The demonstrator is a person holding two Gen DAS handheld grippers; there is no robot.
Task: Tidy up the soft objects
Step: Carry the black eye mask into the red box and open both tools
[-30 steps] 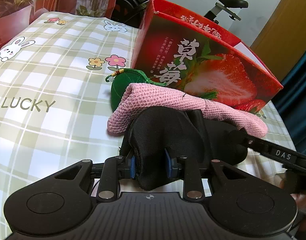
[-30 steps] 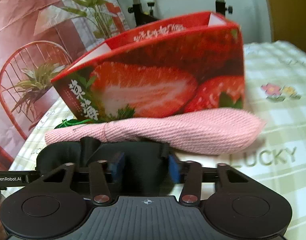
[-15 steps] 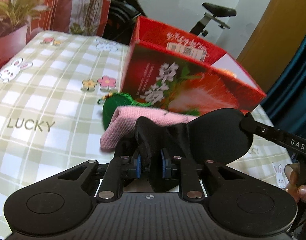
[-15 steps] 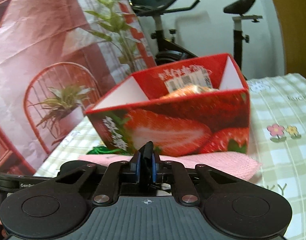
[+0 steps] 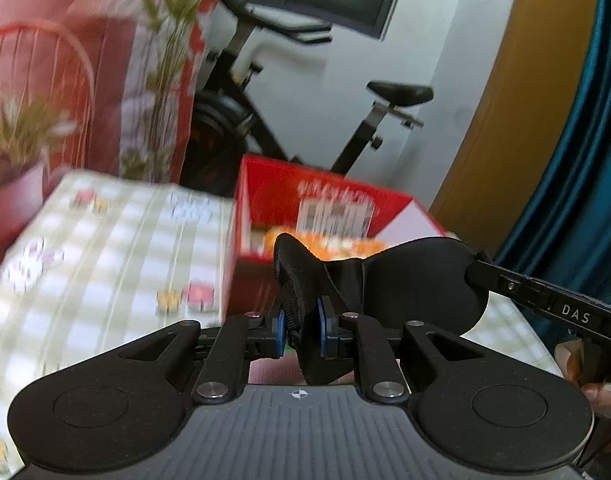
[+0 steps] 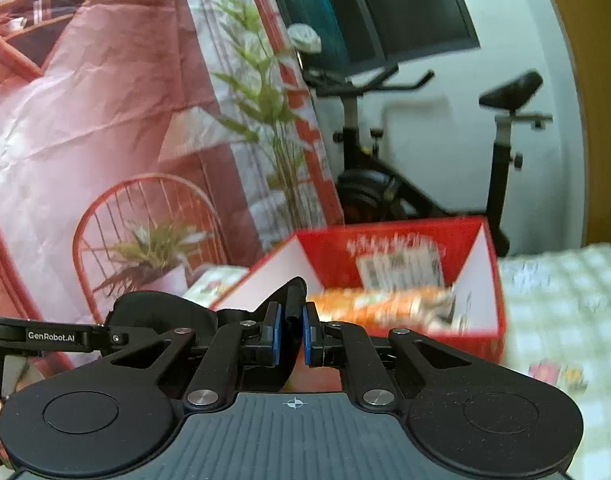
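Both grippers hold one black eye mask in the air above the table. My left gripper [image 5: 299, 326] is shut on one end of the black eye mask [image 5: 421, 284]. My right gripper [image 6: 291, 334] is shut on its other end; the mask also shows in the right wrist view [image 6: 165, 312]. The open red strawberry box [image 5: 325, 200] stands just beyond, with orange soft things inside. It also shows in the right wrist view [image 6: 393, 248]. The pink knit item and green pouch are hidden below.
The checked tablecloth [image 5: 105, 248] spreads to the left of the box. An exercise bike [image 5: 365, 120] stands behind the table by the white wall. A red printed backdrop [image 6: 85, 120] hangs at the left. The views are motion-blurred.
Both grippers closed on the mask and lifted it off the table. The views rose, so the box's inside now shows and the pink item dropped out of sight.
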